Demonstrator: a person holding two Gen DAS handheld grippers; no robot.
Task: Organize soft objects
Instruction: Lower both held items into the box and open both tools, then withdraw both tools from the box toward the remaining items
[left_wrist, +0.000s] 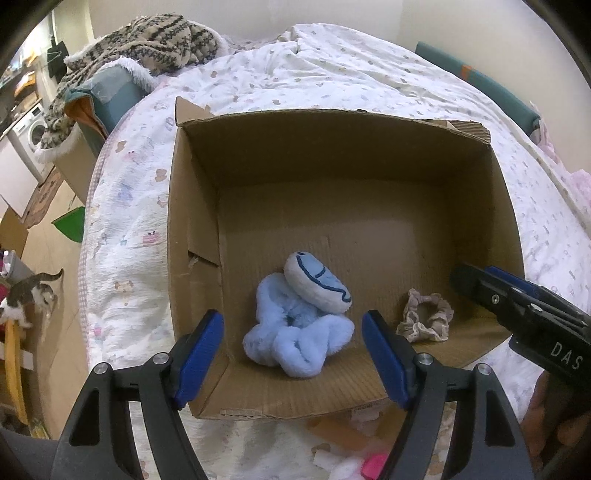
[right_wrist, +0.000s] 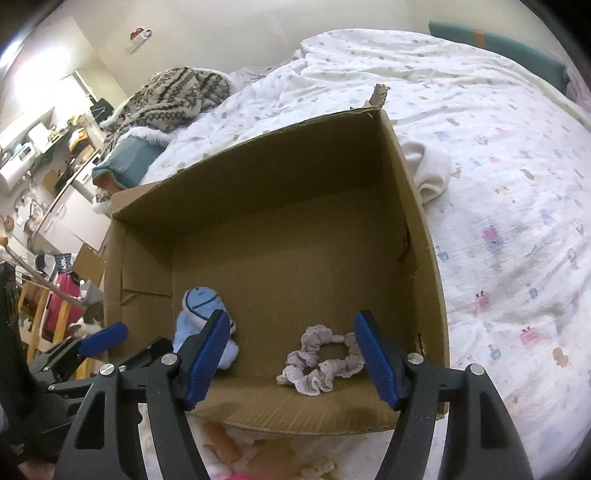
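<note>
An open cardboard box (left_wrist: 332, 155) (right_wrist: 258, 170) sits on the bed. Inside lie a fluffy light-blue cloth (left_wrist: 295, 338) with a small white-and-blue plush (left_wrist: 317, 282) (right_wrist: 199, 299) resting on it, and a beige frilly scrunchie (left_wrist: 424, 319) (right_wrist: 319, 360). My left gripper (left_wrist: 293, 354) is open and empty over the box's near edge, above the blue cloth. My right gripper (right_wrist: 291, 356) is open and empty above the scrunchie; it also shows at the right of the left wrist view (left_wrist: 517, 302).
A white cloth (right_wrist: 430, 171) lies on the patterned bedspread (right_wrist: 498, 184) beside the box's right wall. A knitted blanket (left_wrist: 147, 40) is piled at the bed's far left. Small pink and orange items (left_wrist: 354, 446) lie in front of the box. A cat (left_wrist: 26, 299) stands on the floor at left.
</note>
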